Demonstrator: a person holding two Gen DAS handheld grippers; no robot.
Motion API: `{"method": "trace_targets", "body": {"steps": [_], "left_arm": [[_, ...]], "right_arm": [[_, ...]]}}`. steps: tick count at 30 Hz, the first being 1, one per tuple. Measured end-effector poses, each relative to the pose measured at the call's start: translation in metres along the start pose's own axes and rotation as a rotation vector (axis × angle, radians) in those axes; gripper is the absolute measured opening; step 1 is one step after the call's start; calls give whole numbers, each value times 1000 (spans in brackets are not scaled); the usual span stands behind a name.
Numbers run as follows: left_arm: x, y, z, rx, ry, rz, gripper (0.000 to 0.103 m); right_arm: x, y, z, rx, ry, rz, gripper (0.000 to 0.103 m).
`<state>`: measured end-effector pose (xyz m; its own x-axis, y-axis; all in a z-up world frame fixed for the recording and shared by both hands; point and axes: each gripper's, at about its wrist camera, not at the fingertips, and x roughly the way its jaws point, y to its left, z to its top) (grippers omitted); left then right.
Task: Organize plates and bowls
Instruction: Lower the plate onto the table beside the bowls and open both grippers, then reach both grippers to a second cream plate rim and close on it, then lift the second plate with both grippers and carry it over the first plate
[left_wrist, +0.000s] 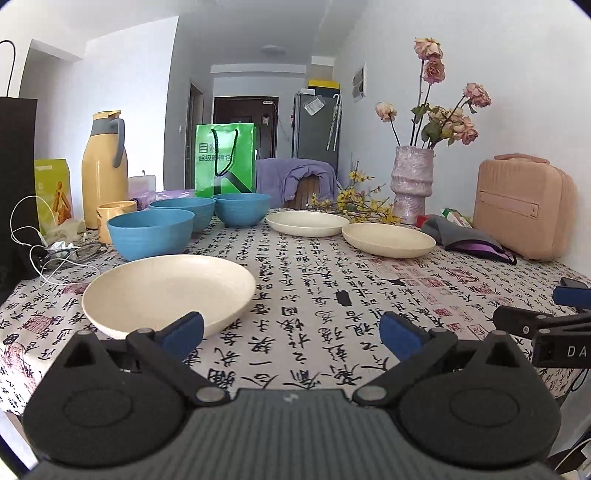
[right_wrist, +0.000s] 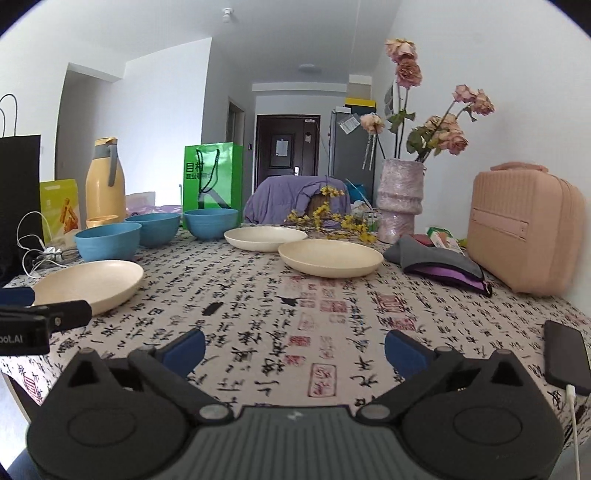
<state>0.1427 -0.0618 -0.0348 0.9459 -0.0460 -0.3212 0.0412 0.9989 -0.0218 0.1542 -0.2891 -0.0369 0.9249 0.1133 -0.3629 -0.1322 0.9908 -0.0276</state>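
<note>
Three shallow cream plates (left_wrist: 168, 288) and three ribbed blue bowls (left_wrist: 151, 232) sit apart on the calligraphy-print counter (left_wrist: 314, 317), bowls clustered mid-left of the frame. The left gripper (left_wrist: 291, 332) and right gripper (right_wrist: 293, 345) hang low at the bottom, jaws wide and empty.

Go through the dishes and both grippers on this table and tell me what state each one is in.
Near cream plate: empty, flat on the cloth, unstacked.
Middle cream plate: empty, lying alone.
Far cream plate: empty, lying alone.
Three blue bowls: upright, side by side, not nested.
Left gripper: jaws open, holding nothing.
Right gripper: jaws open, holding nothing.
</note>
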Motion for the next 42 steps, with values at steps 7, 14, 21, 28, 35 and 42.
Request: {"method": "trace_targets", "body": {"steps": [7,14,21,28,35,42], "left_arm": [[22,-25,13,23,14,-12,103],[89,-37,52,-42,93,-53,103],[166,-54,93,-17,121,-52,102],[289,-76,124,-22,250,-120,87],[381,-84,130,-36,344,-76,60],[413,-80,126,-94,432,-76,30]], "right_arm": [[9,-33,-2,54,-11,-9,103],[55,-62,20,133,28,0,102],[136,-102,57,242,157,7,92],[246,-137,100,258,240,-16,80],[352,-153,119,236,311,-68,53],[394,-161,119,258,346,-87,18]]}}
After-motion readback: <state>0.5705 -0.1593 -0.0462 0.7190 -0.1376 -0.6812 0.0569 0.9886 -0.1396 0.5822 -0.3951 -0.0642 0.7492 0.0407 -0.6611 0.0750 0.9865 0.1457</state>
